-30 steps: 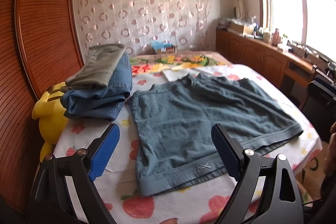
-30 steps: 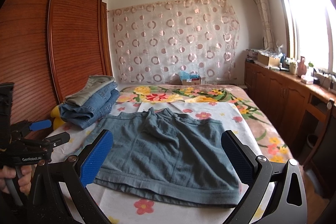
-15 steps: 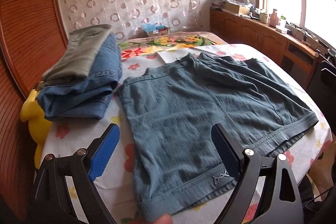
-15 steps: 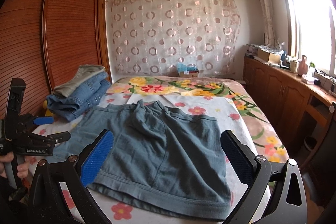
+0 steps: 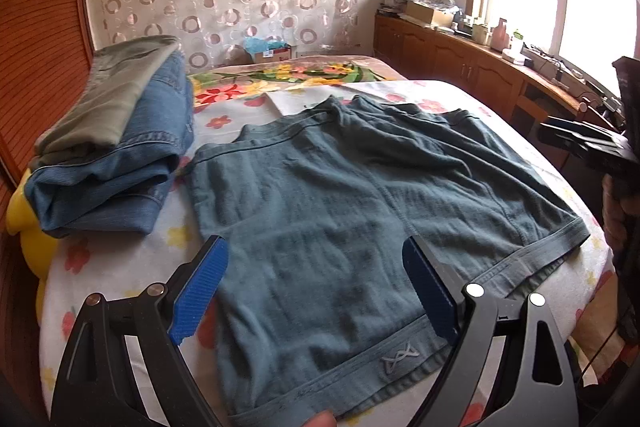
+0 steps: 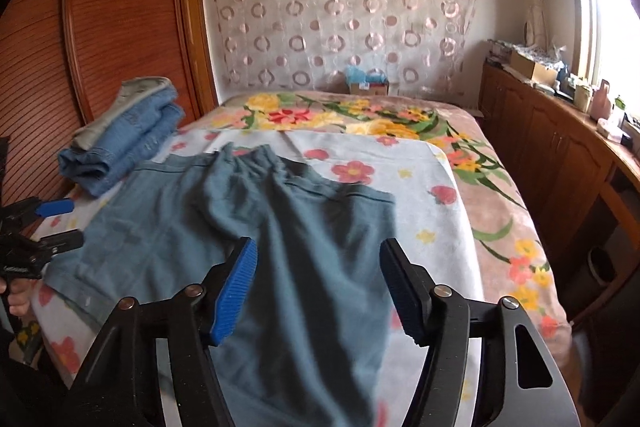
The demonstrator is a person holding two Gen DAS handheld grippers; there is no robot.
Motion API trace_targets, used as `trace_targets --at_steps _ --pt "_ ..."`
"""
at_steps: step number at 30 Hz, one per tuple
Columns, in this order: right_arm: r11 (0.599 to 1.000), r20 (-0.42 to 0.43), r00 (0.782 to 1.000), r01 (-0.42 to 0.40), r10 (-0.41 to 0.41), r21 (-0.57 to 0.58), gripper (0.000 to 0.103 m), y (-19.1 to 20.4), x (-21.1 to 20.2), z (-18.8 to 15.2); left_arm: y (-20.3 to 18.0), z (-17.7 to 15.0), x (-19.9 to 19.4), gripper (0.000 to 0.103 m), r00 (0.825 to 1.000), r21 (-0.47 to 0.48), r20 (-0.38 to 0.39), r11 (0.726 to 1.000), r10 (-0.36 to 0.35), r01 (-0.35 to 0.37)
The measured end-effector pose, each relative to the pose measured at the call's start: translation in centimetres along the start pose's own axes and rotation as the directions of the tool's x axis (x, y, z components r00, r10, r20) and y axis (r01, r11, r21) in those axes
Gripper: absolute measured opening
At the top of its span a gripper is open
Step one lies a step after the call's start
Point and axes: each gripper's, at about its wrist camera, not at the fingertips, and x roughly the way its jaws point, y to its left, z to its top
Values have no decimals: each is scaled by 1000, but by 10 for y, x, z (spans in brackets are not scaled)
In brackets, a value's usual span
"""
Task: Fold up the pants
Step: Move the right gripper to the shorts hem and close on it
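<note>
While a pair of teal-grey shorts [image 5: 360, 211] is lying spread flat on the flower-print sheet [image 6: 432, 187] near the foot of the bed, a person is bringing two hand-held tongs in over the waistband end. The left gripper [image 5: 316, 287] is hovering over the corner of the band beside a small stitched logo [image 5: 400, 363], jaws standing wide apart and holding nothing. The right gripper [image 6: 318, 287] is poised above the other side of the garment, its blue pads likewise parted and empty; cloth is blurring beneath it. Both tools appear placed to take the waistband at two points, so the fabric can be lifted evenly and carried over in one fold. No fold looks made yet: both legs are lying open, with a few wrinkles near the crotch. A stack of folded jeans [image 5: 120, 155] is sitting just beside the shorts, by the wooden wardrobe [image 6: 100, 47], presumably where finished pieces are going.
</note>
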Motion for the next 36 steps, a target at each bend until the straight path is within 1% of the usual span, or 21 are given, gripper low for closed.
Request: trace_targets --at_steps 1,4,6,7,9,11,12,18,23,25,26,27,30,32,34,36 --pt "1000 -7 1000 5 -5 2 62 -5 2 4 -2 1 1 90 1000 5 0 1000 -2 2" --pt "1000 -39 999 29 -28 10 51 -22 13 15 -6 5 4 90 1000 11 -4 1000 -26 27" --pt "998 -72 996 58 -58 5 41 -33 26 22 -7 6 7 90 999 4 -8 999 -44 45" --pt "998 -92 993 68 -68 4 39 -38 32 24 -8 8 9 90 999 1 -12 999 -53 53" --pt "997 -127 989 81 -80 1 29 -38 45 29 -9 10 11 90 998 -2 -15 998 -65 65" --pt "995 -173 980 99 -101 -21 24 -38 58 33 -11 13 14 90 998 3 -20 998 -62 62" --pt "994 -189 976 108 -112 -29 24 -39 62 37 -12 15 16 90 998 7 -22 998 -63 63" --pt "997 -251 965 77 -74 2 24 -42 71 52 -23 21 28 90 995 30 -59 996 -86 88" --pt "999 -259 965 45 -38 20 24 -41 65 64 -27 14 38 90 991 36 -97 995 -89 93" --pt "999 -256 966 41 -41 -5 23 -38 64 65 -27 11 43 90 990 34 -112 996 -83 87" --pt "1000 -255 967 25 -27 -11 16 -38 62 65 -27 10 43 90 990 32 -116 996 -82 87" --pt "1000 -253 967 12 -15 -15 6 -38 62 64 -26 9 44 90 989 30 -120 996 -81 85" --pt "999 -206 978 35 -39 -24 2 -42 48 62 -24 7 45 90 989 28 -124 996 -77 81" --pt "998 -161 985 62 -60 7 1 -52 43 62 -23 6 44 90 989 27 -125 996 -75 79" --pt "993 -145 984 111 -105 36 1 -63 33 60 -23 5 45 90 989 25 -126 997 -72 76" --pt "985 -172 974 162 -150 56 1 -76 31 53 -22 4 45 90 989 22 -127 997 -71 74"
